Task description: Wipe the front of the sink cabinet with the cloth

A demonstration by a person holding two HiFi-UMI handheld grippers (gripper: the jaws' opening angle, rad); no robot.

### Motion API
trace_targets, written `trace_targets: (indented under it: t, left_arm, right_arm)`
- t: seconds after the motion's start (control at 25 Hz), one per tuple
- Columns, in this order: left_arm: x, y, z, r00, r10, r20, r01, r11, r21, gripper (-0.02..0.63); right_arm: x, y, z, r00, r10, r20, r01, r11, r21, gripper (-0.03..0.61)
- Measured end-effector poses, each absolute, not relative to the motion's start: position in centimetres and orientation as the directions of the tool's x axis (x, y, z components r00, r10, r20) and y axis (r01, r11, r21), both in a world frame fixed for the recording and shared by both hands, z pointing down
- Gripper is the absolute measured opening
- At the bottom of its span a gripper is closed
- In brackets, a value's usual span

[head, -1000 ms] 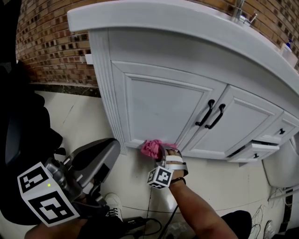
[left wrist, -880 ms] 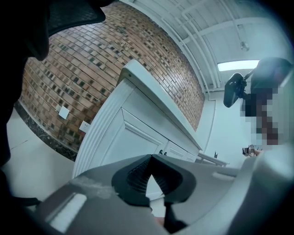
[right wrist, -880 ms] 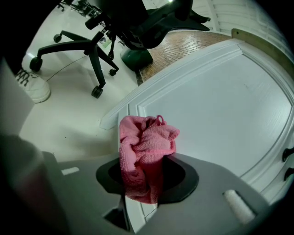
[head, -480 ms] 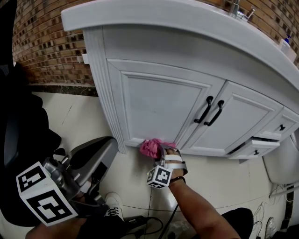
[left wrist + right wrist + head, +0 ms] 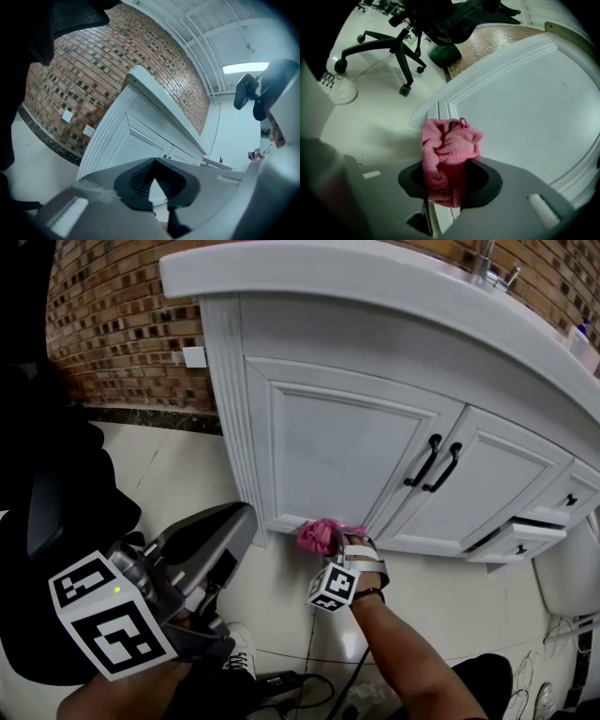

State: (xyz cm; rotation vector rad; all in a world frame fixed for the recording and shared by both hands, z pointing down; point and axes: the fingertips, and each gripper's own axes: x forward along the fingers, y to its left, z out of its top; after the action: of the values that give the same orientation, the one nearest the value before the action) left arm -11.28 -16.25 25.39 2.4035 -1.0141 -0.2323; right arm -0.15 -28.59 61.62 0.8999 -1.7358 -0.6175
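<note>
sink cabinet [image 5: 347,456]: white front, wipe seemingly under way | left gripper [image 5: 157,180]: jaws closed, empty, held clear | right gripper [image 5: 450,180]: clamped on cloth | cloth [image 5: 450,140]: at left door's bottom edge | advice: press flat, overlap strokes upward

One pink cloth [image 5: 321,535], one sink cabinet [image 5: 230,409], two doors [image 5: 328,456], two black handles [image 5: 429,461]

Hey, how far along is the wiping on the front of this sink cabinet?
Done: cannot tell; no wipe marks show on the cabinet front. In hand: the right gripper is shut on the pink cloth, at the bottom edge of the left door. Remaining: seemingly the right door and drawers; the left gripper hangs shut and empty.
</note>
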Motion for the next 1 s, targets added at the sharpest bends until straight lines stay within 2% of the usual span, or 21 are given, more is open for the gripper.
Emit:
trace_targets:
  t: [0.16,0.32,0.56,0.72,1.0]
  left_arm:
    - [-11.6,-15.9,25.3,0.694,-0.719,0.037,-0.627,-0.578,0.522,0.005]
    - [-12.6,-16.3,24.9,0.664,-0.748,0.009,-0.619,-0.542,0.568,0.005]
    - [-13.5,-15.7,24.0,0.656,-0.755,0.002,-0.643,-0.558,0.525,0.005]
    - [-14.1,-15.1,23.1,0.651,-0.758,-0.028,-0.664,-0.588,0.462,0.005]
    - [-13.4,-13.8,21.6,0.677,-0.734,-0.051,-0.677,-0.649,0.347,0.005]
  right_arm:
    - [0.0,-28.2,61.8,-0.189,-0.716,0.672,-0.37,0.686,0.626,0.135]
    - [-0.1,-28.0,61.4,-0.218,-0.66,0.719,-0.405,0.731,0.549,0.138]
    - [-2.9,-25.4,58.2,-0.282,-0.614,0.737,-0.292,0.787,0.544,0.138]
    - [-4.6,-24.2,50.1,-0.359,-0.699,0.618,-0.223,0.707,0.671,0.138]
    - [-5.3,-23.5,31.1,-0.38,-0.901,0.209,-0.408,0.366,0.836,0.14]
